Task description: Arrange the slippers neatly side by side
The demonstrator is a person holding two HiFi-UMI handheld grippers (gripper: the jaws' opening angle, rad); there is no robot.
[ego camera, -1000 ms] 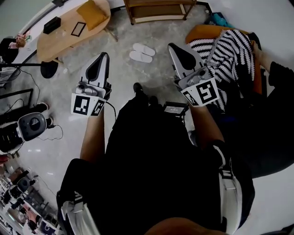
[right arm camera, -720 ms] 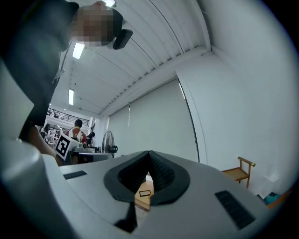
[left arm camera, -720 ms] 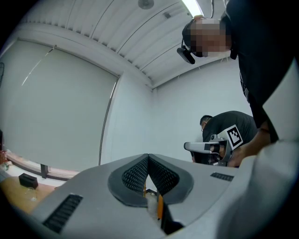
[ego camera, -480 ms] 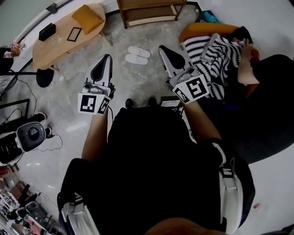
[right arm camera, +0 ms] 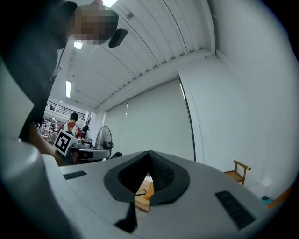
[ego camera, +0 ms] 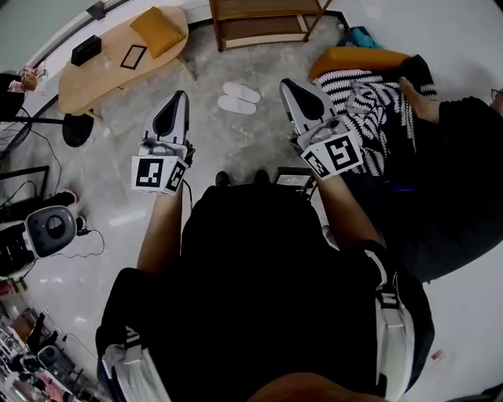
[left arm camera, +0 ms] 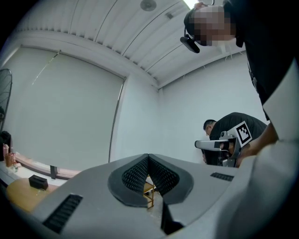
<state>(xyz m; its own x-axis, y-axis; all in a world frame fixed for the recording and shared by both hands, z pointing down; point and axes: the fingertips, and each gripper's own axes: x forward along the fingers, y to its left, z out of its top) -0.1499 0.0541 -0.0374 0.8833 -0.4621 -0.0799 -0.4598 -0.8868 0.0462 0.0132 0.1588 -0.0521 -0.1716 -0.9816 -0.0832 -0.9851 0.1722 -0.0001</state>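
Two white slippers (ego camera: 240,98) lie side by side on the grey floor, ahead of the person's black shoes. Both grippers are held up at waist height, well short of the slippers and pointing toward them. My left gripper (ego camera: 180,95) is shut with nothing between its jaws, and in the left gripper view its ribbed pads (left arm camera: 138,173) meet at the tip. My right gripper (ego camera: 288,83) is shut and empty as well; the right gripper view shows its pads (right arm camera: 161,171) touching. Both gripper views look up at walls and ceiling, so no slipper shows there.
A wooden oval table (ego camera: 94,71) with a yellow cushion (ego camera: 159,23) stands at the back left. A wooden rack (ego camera: 263,22) is behind the slippers. An orange seat (ego camera: 357,59) with a striped blanket (ego camera: 369,98) and a person in black (ego camera: 464,165) are at the right. A round machine (ego camera: 49,228) and cables lie at the left.
Both grippers stay shut and raised, shifting only slightly as the head view sways. The person at the right has moved an arm over the striped blanket.
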